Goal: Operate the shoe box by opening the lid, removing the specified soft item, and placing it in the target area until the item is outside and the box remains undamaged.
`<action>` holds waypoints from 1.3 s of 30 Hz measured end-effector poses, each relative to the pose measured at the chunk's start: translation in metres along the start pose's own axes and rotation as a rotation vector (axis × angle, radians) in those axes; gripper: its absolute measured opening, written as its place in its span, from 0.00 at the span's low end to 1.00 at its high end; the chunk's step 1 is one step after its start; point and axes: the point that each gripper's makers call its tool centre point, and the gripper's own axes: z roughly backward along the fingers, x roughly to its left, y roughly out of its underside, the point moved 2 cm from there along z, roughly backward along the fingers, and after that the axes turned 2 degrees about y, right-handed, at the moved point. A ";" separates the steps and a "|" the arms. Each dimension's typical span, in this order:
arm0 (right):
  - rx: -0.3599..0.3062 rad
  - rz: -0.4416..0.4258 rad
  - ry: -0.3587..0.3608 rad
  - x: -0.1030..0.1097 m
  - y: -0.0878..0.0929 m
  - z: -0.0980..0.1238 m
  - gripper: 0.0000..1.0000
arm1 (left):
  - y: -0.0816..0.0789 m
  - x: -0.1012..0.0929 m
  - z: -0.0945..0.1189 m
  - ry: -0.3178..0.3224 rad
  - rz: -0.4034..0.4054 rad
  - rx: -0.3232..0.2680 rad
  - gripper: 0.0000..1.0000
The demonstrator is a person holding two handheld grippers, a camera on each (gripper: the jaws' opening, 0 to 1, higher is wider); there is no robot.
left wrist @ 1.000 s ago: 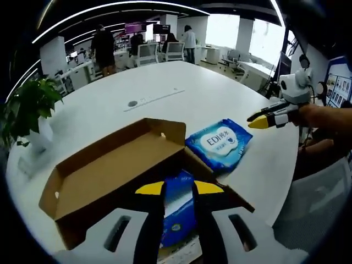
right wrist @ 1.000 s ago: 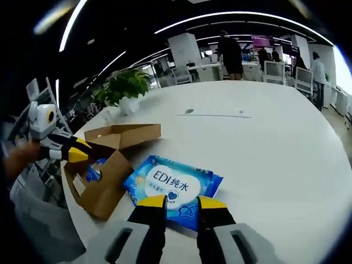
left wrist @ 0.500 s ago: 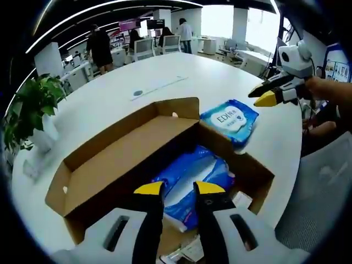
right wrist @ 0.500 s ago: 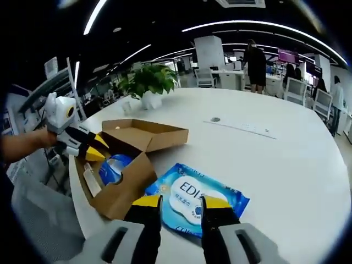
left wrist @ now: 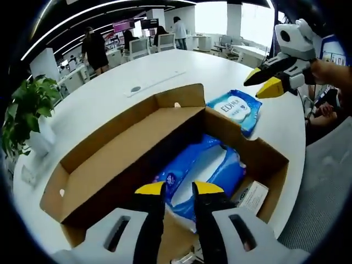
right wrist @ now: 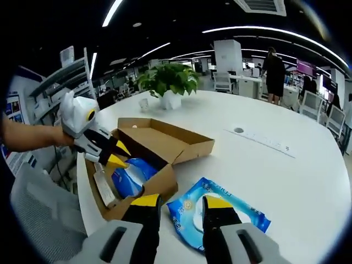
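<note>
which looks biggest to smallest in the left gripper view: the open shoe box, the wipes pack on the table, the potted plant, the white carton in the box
1. shoe box
2. potted plant
3. wipes pack on the table
4. white carton

The plant and the wipes pack look close in size, and fisheye stretch near the edge makes that pair unsure.

Bright, even office light comes from ceiling strips and windows that blow out white. The white tabletop shows mild glare. Shadows are soft. Fisheye bending curves the edges, and far desks look slightly blurred, perhaps from motion.
</note>
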 end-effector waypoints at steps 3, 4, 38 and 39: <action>0.001 0.013 -0.017 0.007 -0.003 -0.005 0.27 | 0.001 0.001 -0.003 0.004 -0.008 0.007 0.17; 0.000 0.022 -0.023 0.010 -0.005 -0.007 0.27 | 0.002 0.003 -0.005 0.005 -0.011 0.009 0.17; 0.094 0.244 -0.141 0.079 -0.020 -0.082 0.21 | 0.007 0.014 -0.012 -0.001 -0.050 0.033 0.00; 0.102 0.253 -0.140 0.081 -0.019 -0.085 0.19 | 0.008 0.014 -0.012 -0.002 -0.046 0.032 0.00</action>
